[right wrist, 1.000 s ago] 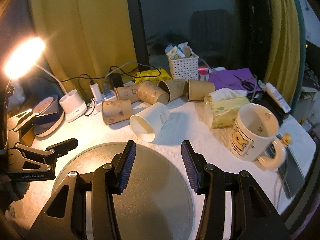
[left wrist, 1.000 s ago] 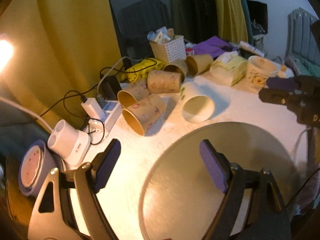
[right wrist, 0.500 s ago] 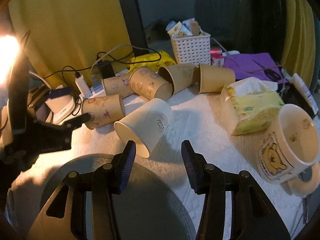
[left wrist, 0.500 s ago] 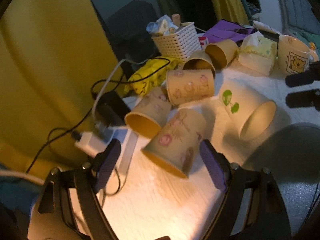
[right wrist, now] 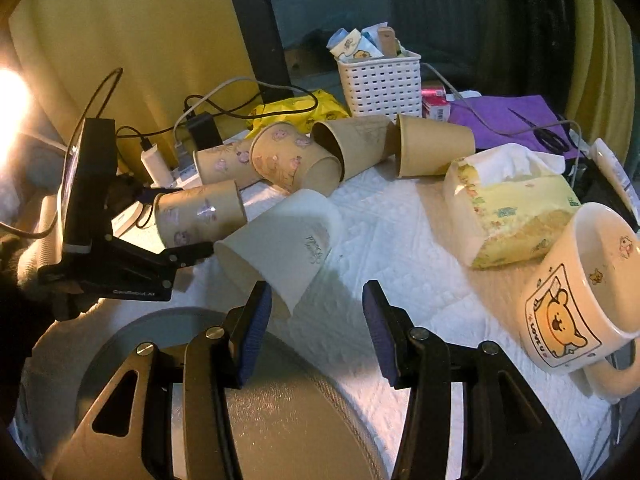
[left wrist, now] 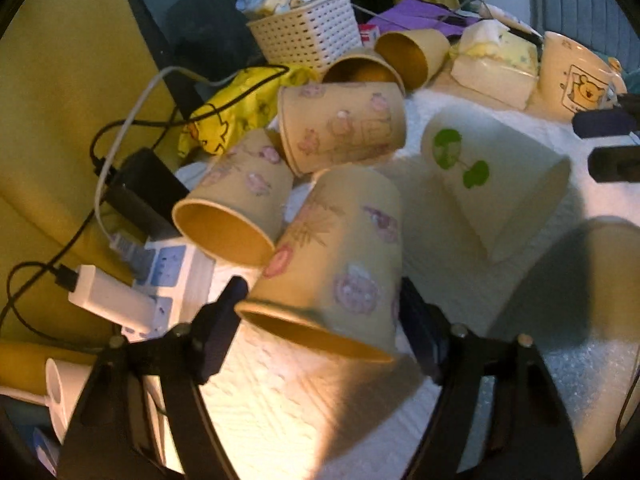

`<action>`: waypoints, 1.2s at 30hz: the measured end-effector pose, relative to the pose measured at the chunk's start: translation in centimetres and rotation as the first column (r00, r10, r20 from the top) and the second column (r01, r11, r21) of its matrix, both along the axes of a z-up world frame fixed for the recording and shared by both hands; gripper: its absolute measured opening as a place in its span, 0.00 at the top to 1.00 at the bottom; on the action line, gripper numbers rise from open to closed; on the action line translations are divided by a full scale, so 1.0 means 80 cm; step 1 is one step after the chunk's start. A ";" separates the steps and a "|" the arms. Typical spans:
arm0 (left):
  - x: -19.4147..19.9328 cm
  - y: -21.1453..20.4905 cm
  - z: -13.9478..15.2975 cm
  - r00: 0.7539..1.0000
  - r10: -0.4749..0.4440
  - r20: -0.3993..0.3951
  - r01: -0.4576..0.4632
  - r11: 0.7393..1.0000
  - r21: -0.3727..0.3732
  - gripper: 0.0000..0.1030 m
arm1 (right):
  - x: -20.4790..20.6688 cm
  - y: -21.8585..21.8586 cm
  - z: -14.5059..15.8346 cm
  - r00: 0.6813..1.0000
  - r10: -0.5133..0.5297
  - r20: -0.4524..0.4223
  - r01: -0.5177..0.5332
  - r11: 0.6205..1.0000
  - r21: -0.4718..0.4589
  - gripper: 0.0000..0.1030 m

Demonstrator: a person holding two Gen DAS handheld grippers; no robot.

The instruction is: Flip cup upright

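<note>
Since a second ago my left gripper (left wrist: 320, 316) has been closing in; its jaws are standing apart, straddling the printed cup (left wrist: 336, 264) lying on its side at near left. Nothing is flipped yet. My right gripper (right wrist: 316, 320) is hovering, jaws apart, empty

Lighting: dim room; warm lamp glare (right wrist: 10, 110) blown out, left of the patterned cup (right wrist: 200, 214). Shadows: long, cast rightward across the white surface (right wrist: 400, 232). Quality: motion blur around that cup in left wrist view; fisheye bending, dark vignette at edges.
</note>
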State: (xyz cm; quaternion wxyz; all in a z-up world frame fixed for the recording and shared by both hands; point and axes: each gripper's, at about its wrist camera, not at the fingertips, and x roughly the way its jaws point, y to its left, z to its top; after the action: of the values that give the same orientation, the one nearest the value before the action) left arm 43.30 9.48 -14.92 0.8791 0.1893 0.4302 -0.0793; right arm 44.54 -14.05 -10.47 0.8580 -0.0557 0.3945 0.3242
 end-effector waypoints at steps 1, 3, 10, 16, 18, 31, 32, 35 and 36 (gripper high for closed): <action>-0.005 -0.001 0.003 1.000 -0.007 -0.001 0.007 1.000 -0.014 0.27 | -0.002 -0.002 0.002 1.000 -0.001 0.003 0.001 1.000 0.001 0.52; -0.016 -0.004 0.009 1.000 -0.007 0.000 0.007 0.999 -0.041 0.28 | -0.009 -0.005 0.008 1.000 -0.003 0.000 0.003 1.000 0.001 0.52; -0.079 -0.013 0.042 1.000 0.001 0.014 0.000 0.995 -0.103 0.28 | -0.042 -0.018 0.027 1.000 -0.006 0.022 0.006 1.000 0.020 0.52; -0.148 -0.053 0.059 0.998 -0.058 0.017 0.060 0.987 -0.152 0.28 | -0.086 -0.035 0.033 0.999 -0.013 0.029 0.012 1.000 0.029 0.52; -0.170 -0.070 0.061 0.996 -0.089 0.017 0.091 0.980 -0.175 0.28 | -0.098 -0.043 0.032 0.999 -0.018 0.030 0.017 0.999 0.029 0.52; -0.240 -0.170 0.029 0.961 -0.273 -0.045 0.254 0.935 -0.246 0.27 | -0.158 -0.107 -0.015 0.996 -0.062 -0.061 0.061 0.998 -0.019 0.52; -0.242 -0.175 0.026 0.959 -0.280 -0.048 0.261 0.935 -0.240 0.27 | -0.160 -0.109 -0.018 0.996 -0.061 -0.066 0.060 0.998 -0.022 0.52; -0.245 -0.187 0.018 0.955 -0.292 -0.060 0.275 0.940 -0.205 0.23 | -0.165 -0.113 -0.027 0.995 -0.050 -0.083 0.048 0.998 -0.026 0.52; -0.246 -0.190 0.016 0.953 -0.294 -0.067 0.275 0.940 -0.203 0.20 | -0.166 -0.114 -0.029 0.995 -0.048 -0.087 0.045 0.999 -0.028 0.52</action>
State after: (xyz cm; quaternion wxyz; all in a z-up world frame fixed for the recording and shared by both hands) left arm 23.62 -5.71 -13.63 0.8506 0.1601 0.4307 -0.2557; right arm 31.25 -23.17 -12.80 0.8463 -0.0434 0.4373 0.3011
